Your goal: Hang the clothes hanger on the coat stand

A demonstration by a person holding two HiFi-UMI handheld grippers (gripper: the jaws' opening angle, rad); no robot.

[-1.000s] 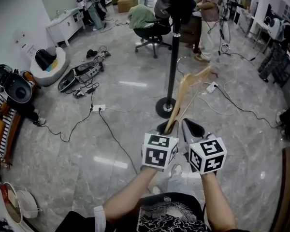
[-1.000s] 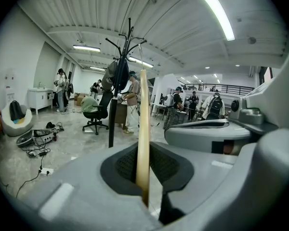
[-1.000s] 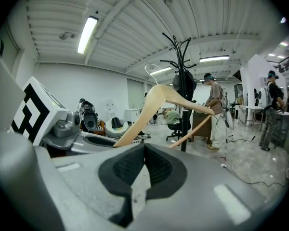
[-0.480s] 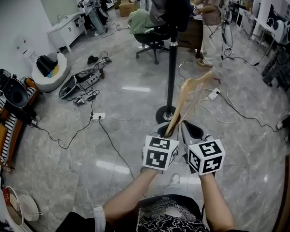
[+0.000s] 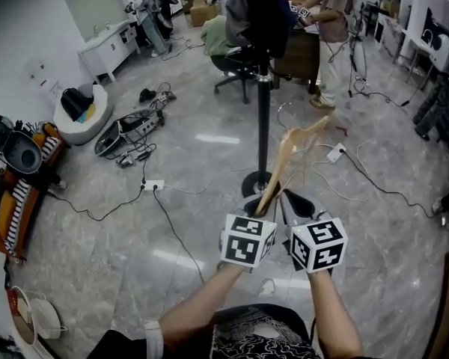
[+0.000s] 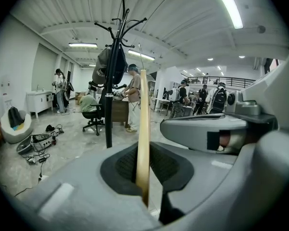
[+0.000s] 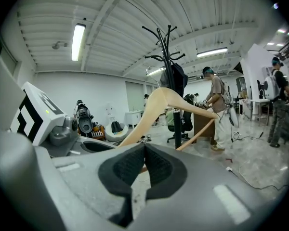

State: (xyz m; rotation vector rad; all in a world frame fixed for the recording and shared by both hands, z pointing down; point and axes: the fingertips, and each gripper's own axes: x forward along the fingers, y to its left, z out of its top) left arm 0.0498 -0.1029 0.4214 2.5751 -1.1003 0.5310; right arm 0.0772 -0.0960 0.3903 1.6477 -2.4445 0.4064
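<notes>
Here the left gripper [image 5: 253, 202] clamps the lower end of the wooden clothes hanger [image 5: 286, 152], which slants toward one o'clock, near the coat stand [image 5: 263, 118] at twelve. The right gripper [image 5: 298, 202] sits alongside, jaws together, empty.

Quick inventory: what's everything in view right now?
hanger: one, pale wood, rising from the left tool
coat stand: one, black, straight ahead, dark garments on top
office chair: one, black, behind the stand, green garment on it
power strips: two, white, on the floor either side of the stand's base
round seat: one, white, far left
cabinet: one, white, upper left
people: at least three, far end of room
left tool: grey, shut on the hanger
right tool: grey, tips together, beside the left tool
forearms: two, bare, bottom centre
</notes>
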